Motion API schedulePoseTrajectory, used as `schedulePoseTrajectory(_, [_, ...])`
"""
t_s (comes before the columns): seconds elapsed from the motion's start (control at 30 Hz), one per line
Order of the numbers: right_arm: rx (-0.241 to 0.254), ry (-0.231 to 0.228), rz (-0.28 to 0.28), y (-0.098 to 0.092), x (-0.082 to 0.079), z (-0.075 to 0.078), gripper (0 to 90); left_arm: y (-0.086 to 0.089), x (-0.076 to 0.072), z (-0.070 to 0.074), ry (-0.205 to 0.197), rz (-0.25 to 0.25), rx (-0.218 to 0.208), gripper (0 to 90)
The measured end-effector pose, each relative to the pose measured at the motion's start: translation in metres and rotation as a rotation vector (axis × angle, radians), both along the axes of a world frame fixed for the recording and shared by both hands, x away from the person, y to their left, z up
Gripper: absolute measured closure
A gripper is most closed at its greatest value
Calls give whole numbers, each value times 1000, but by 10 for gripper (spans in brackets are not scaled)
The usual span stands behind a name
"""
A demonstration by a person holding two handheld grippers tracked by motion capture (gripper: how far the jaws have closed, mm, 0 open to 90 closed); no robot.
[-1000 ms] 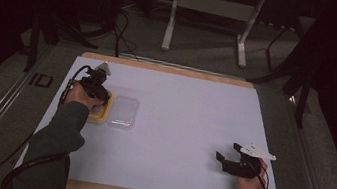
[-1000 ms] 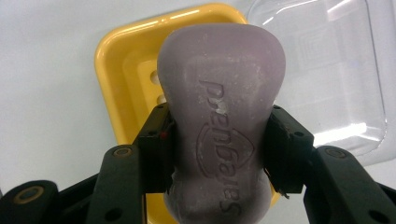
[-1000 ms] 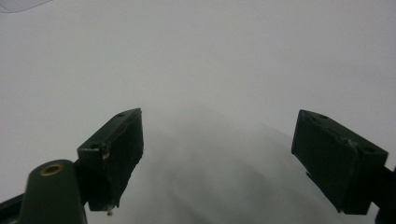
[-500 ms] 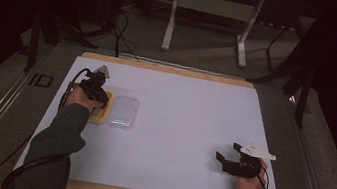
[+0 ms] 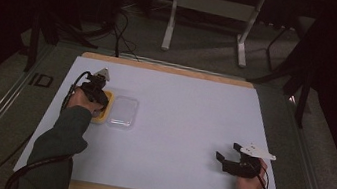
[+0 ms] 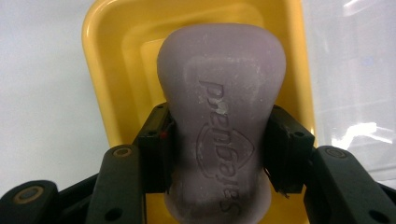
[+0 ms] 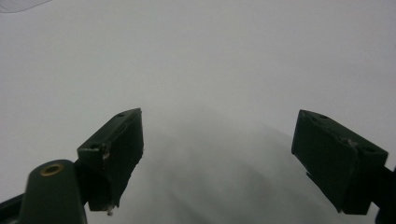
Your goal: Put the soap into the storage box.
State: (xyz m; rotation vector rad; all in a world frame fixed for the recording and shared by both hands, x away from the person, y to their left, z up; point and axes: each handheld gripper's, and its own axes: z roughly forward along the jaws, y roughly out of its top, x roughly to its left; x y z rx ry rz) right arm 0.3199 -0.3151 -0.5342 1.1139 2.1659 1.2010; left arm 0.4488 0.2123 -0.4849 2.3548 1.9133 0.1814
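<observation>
Here, the left gripper (image 6: 217,154) pinches a purple bar of soap (image 6: 220,135) (embossed lettering facing the camera) squarely between its two jaws, the bar lying in a yellow soap dish (image 6: 107,60) on the white table (image 5: 187,127). A clear lid (image 5: 122,111) sits just beside the dish. Well apart, the right gripper (image 7: 219,158) rests near the table's front edge, jaws spread wide and holding nothing.

High view overlooks table (image 5: 177,126); gripper views close, downward.

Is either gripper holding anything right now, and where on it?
The left gripper clamps the purple soap bar across its narrow waist, over the yellow dish. The right gripper is open, holding nothing.
</observation>
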Motion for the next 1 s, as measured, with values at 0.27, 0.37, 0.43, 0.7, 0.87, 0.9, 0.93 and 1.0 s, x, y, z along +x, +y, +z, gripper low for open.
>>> schedulePoseTrajectory(0.27, [-1, -1, 0, 0, 0, 0, 164, -2, 0, -3, -2, -1, 21, 499])
schedulePoseTrajectory(0.37, [-1, -1, 0, 0, 0, 0, 164, -2, 0, -4, 0, -1, 14, 498])
schedulePoseTrajectory(0.43, [-1, -1, 0, 0, 0, 0, 164, -2, 0, -4, -2, 1, 8, 494])
schedulePoseTrajectory(0.7, [-2, -1, 1, 0, 0, 0, 164, 5, -2, 2, -18, 5, -52, 444])
schedulePoseTrajectory(0.87, [-4, -2, 1, 0, 0, 0, 164, 7, -8, 14, -56, -24, -78, 416])
schedulePoseTrajectory(0.9, [-4, -2, 1, 0, 0, 0, 164, 7, -10, 16, -66, -31, -82, 410])
schedulePoseTrajectory(0.93, [-4, -3, 1, 0, 0, 0, 164, 8, -11, 18, -77, -38, -81, 409])
schedulePoseTrajectory(1.0, [-4, -3, 0, 0, 0, 0, 164, 8, -14, 21, -96, -58, -86, 396])
